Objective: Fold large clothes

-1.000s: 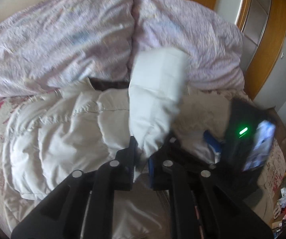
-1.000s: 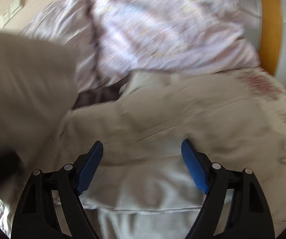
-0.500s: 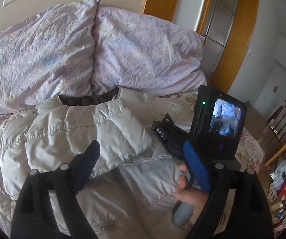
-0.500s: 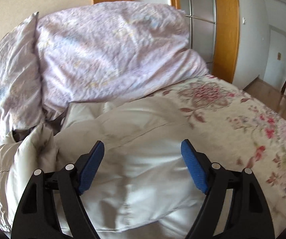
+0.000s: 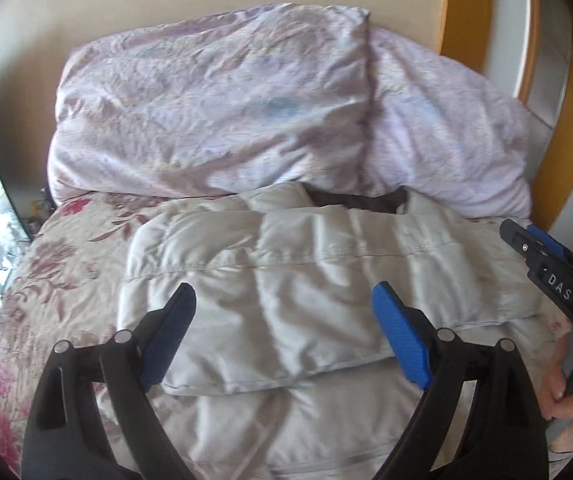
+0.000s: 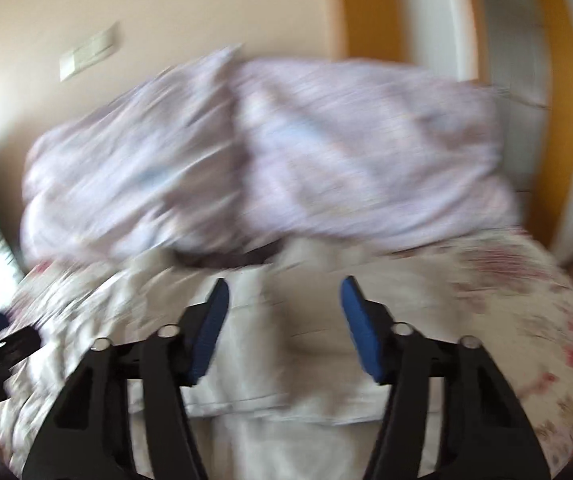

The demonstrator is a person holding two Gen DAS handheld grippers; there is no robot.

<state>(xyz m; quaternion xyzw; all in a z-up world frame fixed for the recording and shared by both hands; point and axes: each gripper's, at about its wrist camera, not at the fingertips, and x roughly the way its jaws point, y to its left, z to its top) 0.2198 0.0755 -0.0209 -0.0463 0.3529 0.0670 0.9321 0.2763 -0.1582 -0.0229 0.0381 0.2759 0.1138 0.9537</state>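
A cream quilted down jacket [image 5: 306, 280] lies flat on the bed, its sleeve folded across the chest and its dark collar lining toward the pillows. My left gripper [image 5: 286, 328] is open and empty just above the folded sleeve. My right gripper [image 6: 284, 320] is open and empty above the jacket [image 6: 286, 360]; that view is blurred. The right gripper's body [image 5: 554, 280] shows at the right edge of the left wrist view, held in a hand.
Two pale lilac pillows [image 5: 214, 120] lean on the wall behind the jacket. A floral bedspread [image 5: 46, 280] covers the bed. A window is at the left, a wooden door frame [image 5: 446, 8] at the right.
My left gripper let go of the sleeve, which now lies folded across the jacket, and opened and swung left. My right gripper stayed open and swung left fast, blurring its view.
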